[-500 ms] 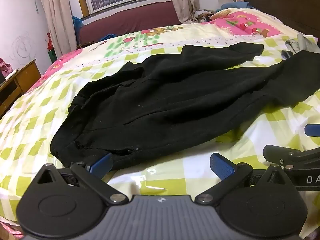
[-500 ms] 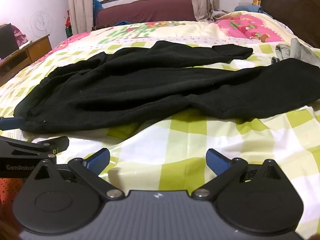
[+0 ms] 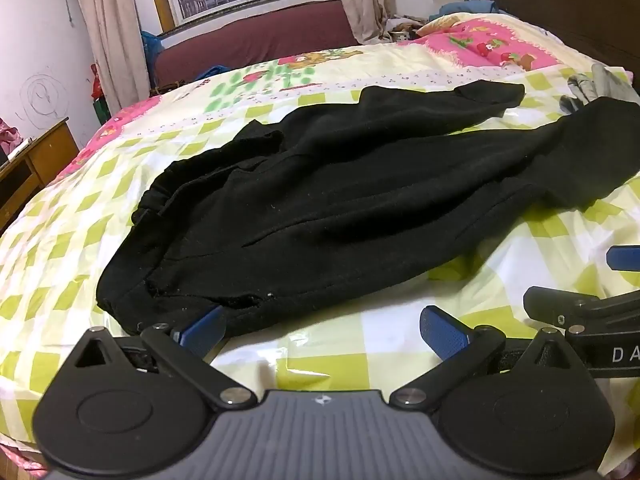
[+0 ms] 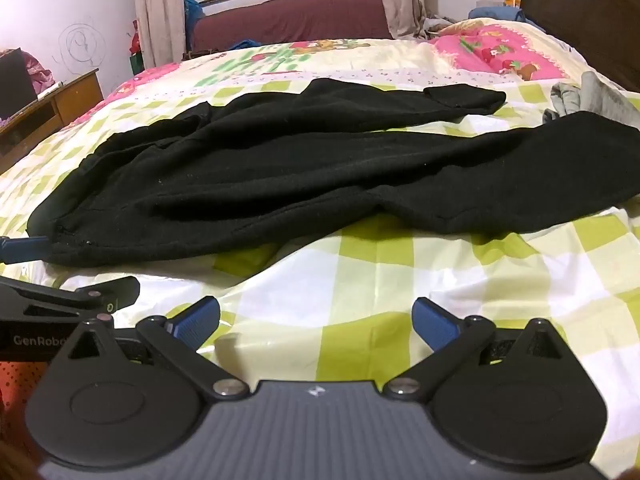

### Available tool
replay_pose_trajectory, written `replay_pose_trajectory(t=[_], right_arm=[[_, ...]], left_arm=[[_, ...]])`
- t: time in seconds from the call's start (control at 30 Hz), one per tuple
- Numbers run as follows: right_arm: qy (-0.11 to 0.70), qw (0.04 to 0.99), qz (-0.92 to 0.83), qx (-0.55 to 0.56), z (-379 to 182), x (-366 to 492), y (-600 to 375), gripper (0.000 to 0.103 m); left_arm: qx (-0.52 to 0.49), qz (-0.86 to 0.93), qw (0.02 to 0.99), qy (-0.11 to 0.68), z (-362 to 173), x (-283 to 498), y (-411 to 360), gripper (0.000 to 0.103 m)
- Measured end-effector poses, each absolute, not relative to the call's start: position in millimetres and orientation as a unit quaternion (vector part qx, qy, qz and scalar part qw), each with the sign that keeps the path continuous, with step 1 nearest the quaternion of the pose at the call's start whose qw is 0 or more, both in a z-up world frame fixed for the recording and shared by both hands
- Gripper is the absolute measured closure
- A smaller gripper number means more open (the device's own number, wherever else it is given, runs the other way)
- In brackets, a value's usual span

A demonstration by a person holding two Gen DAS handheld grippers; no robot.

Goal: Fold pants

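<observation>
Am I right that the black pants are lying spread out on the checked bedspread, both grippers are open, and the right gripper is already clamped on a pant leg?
Not quite. The right gripper holds nothing: the right wrist view shows only bedspread between its open jaws, short of the black pants. The rest is right.

At three o'clock I lose the black fleece pants, their near leg cut off; the grey crumpled cloth is unidentifiable.

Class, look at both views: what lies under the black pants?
The black pants lie on a checked green-and-white bedsheet, visible all around them. A grey garment shows beside the far leg end. Anything directly beneath the fabric is covered.
</observation>
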State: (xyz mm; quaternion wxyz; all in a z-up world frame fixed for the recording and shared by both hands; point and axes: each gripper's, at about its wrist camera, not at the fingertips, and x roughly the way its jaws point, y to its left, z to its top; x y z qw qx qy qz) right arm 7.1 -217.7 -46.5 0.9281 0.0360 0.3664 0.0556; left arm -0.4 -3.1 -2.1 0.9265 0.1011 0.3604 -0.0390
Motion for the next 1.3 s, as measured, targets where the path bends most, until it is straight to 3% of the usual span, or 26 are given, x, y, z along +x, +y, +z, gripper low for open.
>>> replay_pose_trajectory(t=[1.3], right_arm=[[0.370,0.926,0.057,0.039,-54.2,7.4,-215.8,0.001]], left_arm=[[0.103,-0.038,0.925,0.362,-2.2,0.5,-3.6,0.000]])
